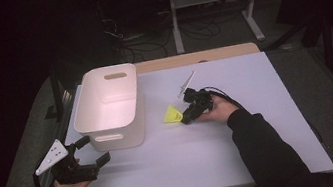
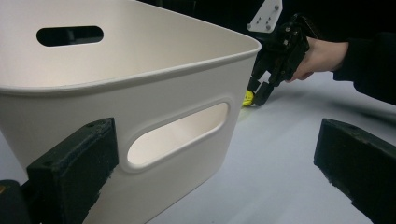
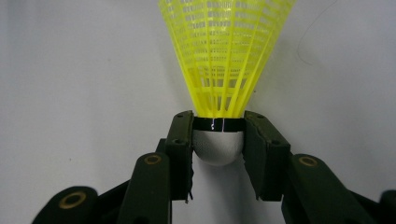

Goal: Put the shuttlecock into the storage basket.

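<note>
Item: yellow plastic shuttlecock (image 3: 224,60), lying on the white desk (image 1: 244,152) just right of the white storage bin (image 1: 110,105); skirt points away from the right claw (image 3: 218,140), white cork head (image 3: 218,147) sits between its jaws.

Right claw: clenched on the shuttlecock, pads pressing the head at its black band from both sides. It also appears in the left claw view, low at the desk beside the bin's corner.

Left claw (image 2: 219,177): released, jaws wide apart, nothing between them; it faces the bin's near wall and handle slot (image 2: 180,135), not touching.

Handling note: the step in hand looks like a pick-up for the bin. Grip on the firm head is sound; the mesh skirt would likely crush. Lift straight up before moving across, clear the bin's rim, then release over the open middle.
</note>
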A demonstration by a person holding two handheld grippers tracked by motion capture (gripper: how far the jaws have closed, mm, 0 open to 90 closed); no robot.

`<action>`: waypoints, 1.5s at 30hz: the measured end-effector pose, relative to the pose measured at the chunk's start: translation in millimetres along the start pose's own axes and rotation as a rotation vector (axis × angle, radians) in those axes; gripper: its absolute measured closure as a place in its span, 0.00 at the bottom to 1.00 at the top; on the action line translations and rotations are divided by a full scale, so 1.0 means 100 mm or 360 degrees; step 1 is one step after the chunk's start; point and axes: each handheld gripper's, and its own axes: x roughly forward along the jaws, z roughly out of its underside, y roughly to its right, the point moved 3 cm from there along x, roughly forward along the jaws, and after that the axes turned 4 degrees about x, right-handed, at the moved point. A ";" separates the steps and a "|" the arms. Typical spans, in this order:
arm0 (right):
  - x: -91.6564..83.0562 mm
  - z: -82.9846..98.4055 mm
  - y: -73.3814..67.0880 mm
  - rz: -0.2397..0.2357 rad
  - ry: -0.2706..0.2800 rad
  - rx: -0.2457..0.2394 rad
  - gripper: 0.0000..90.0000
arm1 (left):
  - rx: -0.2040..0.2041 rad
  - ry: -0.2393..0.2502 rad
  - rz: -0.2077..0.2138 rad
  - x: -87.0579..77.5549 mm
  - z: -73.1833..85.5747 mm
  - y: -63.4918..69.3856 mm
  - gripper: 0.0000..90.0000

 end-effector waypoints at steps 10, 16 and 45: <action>-0.13 -0.02 -0.04 0.0024 0.0023 -0.0004 0.70 | 0.0001 0.0003 0.0002 0.00 0.00 0.00 0.00; -0.20 -0.03 -0.09 0.0033 0.0037 -0.0017 0.70 | 0.0002 0.0003 0.0006 0.00 0.00 0.00 0.00; -0.64 -0.18 -0.23 0.0078 0.0145 -0.0067 0.70 | -0.0004 -0.0002 -0.0008 0.00 0.00 0.00 0.00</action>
